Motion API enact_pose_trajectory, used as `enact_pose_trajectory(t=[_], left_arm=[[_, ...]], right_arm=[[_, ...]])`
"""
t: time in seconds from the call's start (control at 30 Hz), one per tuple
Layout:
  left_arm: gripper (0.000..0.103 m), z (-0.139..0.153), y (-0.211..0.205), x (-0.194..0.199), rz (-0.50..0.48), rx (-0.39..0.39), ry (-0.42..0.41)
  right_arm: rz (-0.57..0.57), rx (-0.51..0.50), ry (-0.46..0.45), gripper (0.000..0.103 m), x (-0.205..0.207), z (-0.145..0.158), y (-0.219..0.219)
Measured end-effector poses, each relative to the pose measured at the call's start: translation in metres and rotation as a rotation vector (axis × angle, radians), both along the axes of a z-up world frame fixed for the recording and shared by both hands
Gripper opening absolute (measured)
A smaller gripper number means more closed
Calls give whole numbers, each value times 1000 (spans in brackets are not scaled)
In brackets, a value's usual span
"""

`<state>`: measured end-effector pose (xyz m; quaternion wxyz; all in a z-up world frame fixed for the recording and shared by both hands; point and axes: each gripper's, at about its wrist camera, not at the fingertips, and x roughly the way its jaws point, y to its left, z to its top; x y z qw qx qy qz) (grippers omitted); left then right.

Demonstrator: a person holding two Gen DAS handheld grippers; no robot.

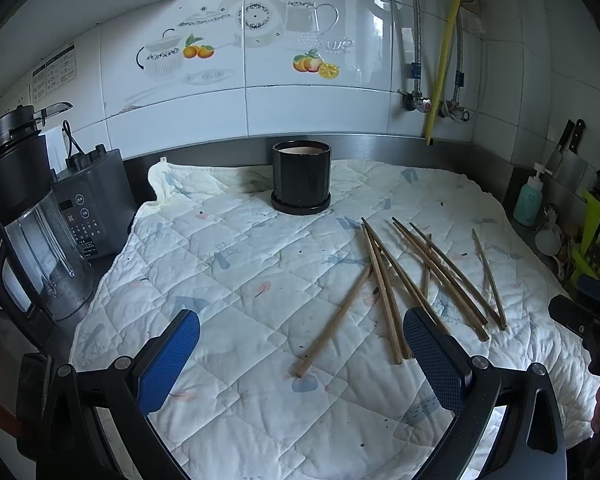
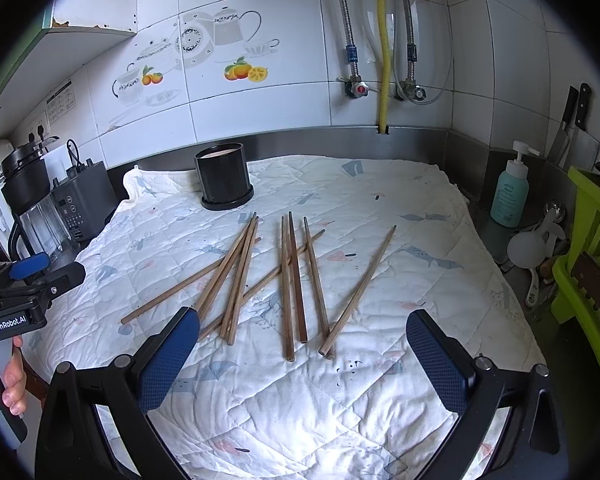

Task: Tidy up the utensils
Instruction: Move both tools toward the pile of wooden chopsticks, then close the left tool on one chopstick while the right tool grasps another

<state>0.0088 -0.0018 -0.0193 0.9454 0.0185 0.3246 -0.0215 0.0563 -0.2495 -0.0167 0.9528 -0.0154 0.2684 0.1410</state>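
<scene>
Where quilt [image 2: 340, 400] lies flat, brown wooden chopsticks [image 2: 296, 280], scattered, crossing

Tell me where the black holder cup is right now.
The black holder cup stands upright at the back of the quilted cloth, near the steel backsplash, left of centre in the right wrist view, beyond the scattered chopsticks.

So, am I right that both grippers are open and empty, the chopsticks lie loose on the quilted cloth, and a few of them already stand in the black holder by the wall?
Not quite. The black holder has no chopsticks standing in it, as the right wrist view shows; all the chopsticks lie loose on the quilted cloth. The rest holds: the left gripper and the right gripper are both open and empty.
</scene>
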Motion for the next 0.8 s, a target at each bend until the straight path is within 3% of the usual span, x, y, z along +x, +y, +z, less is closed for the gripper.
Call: enact_pose_trajectory(t=[0.3,0.43,0.67,0.73,0.8], left_arm=[[103,-21,4,11,-20,-45,-2],[94,-33,-10,16,-50,-16,13],[76,-54,-44,21,-156,-30,52],[67,-59,-53,23,-183,-45,67],[64,-67,-60,27,-196,-42,93]], right_arm=[[6,-32,22,103,5,-14,2],[4,-24,39,103,9,-19,-1],[-4,-6,71,99,16,-29,-10],[-8,-5,73,99,18,-30,-11],[-8,0,77,99,19,-31,-13]])
